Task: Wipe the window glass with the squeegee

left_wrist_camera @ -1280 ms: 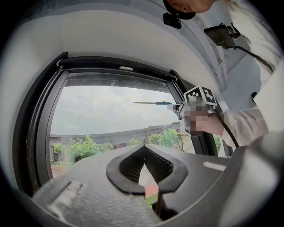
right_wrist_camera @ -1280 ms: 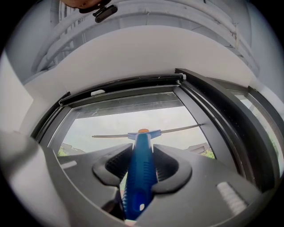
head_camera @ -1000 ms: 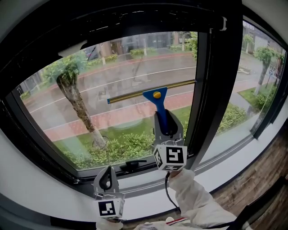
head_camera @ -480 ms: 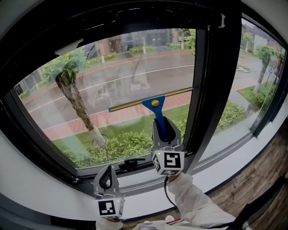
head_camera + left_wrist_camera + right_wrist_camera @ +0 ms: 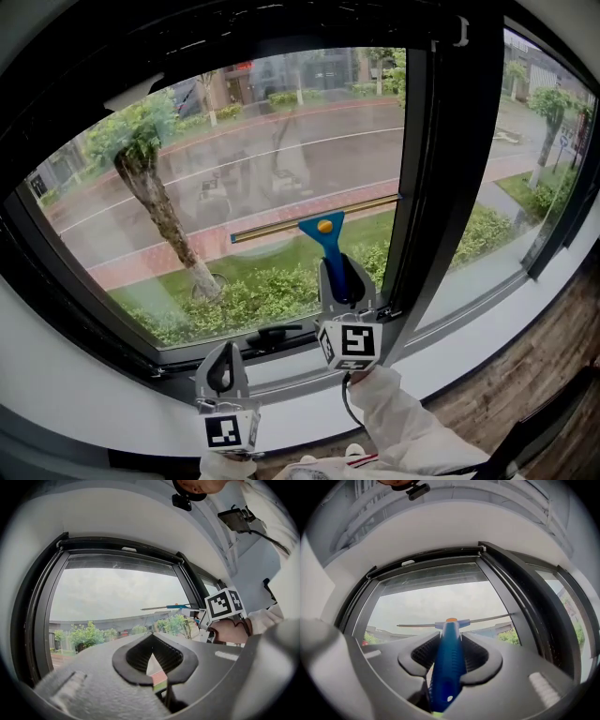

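Observation:
A blue-handled squeegee (image 5: 326, 236) with a brass blade lies flat against the window glass (image 5: 234, 169), in the lower right part of the pane. My right gripper (image 5: 343, 279) is shut on its blue handle (image 5: 447, 663), with the blade (image 5: 454, 621) stretching left and right ahead of the jaws. My left gripper (image 5: 223, 373) hangs low by the sill, shut with nothing in it. In the left gripper view the squeegee (image 5: 166, 606) and the right gripper's marker cube (image 5: 224, 604) show at the right.
A black window frame (image 5: 448, 178) borders the pane on the right, with a second pane (image 5: 525, 141) beyond it. A black window handle (image 5: 274, 333) sits on the lower frame. The white sill (image 5: 112, 394) runs below; wood floor (image 5: 525, 375) lies at lower right.
The right gripper has drawn the squeegee down the glass, from mid-pane to the lower part. The left gripper has stayed in place.

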A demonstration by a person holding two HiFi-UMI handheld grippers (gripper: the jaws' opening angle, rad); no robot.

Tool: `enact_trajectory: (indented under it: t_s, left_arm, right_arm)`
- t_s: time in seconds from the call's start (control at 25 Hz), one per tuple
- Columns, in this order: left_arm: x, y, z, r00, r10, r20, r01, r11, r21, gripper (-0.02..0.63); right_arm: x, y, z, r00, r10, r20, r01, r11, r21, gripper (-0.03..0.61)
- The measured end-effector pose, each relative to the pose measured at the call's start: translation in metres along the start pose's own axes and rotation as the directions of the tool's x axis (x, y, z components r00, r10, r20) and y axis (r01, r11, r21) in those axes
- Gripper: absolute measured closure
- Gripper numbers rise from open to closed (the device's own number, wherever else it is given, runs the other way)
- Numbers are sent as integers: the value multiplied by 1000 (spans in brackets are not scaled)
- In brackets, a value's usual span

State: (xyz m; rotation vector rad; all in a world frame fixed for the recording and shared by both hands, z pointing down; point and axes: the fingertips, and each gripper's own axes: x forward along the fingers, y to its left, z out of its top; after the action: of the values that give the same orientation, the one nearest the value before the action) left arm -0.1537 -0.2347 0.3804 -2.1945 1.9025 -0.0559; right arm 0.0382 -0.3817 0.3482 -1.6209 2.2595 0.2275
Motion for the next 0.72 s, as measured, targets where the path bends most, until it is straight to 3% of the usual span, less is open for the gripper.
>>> enact_trajectory:
  t_s: [0.72]
  left_arm:
    - [4,-8,-4,1000,-19,-19,20,1000,13,614]
  right_arm:
    - [-28,-4,-53,996,-8,-84,7,1000,-5,433]
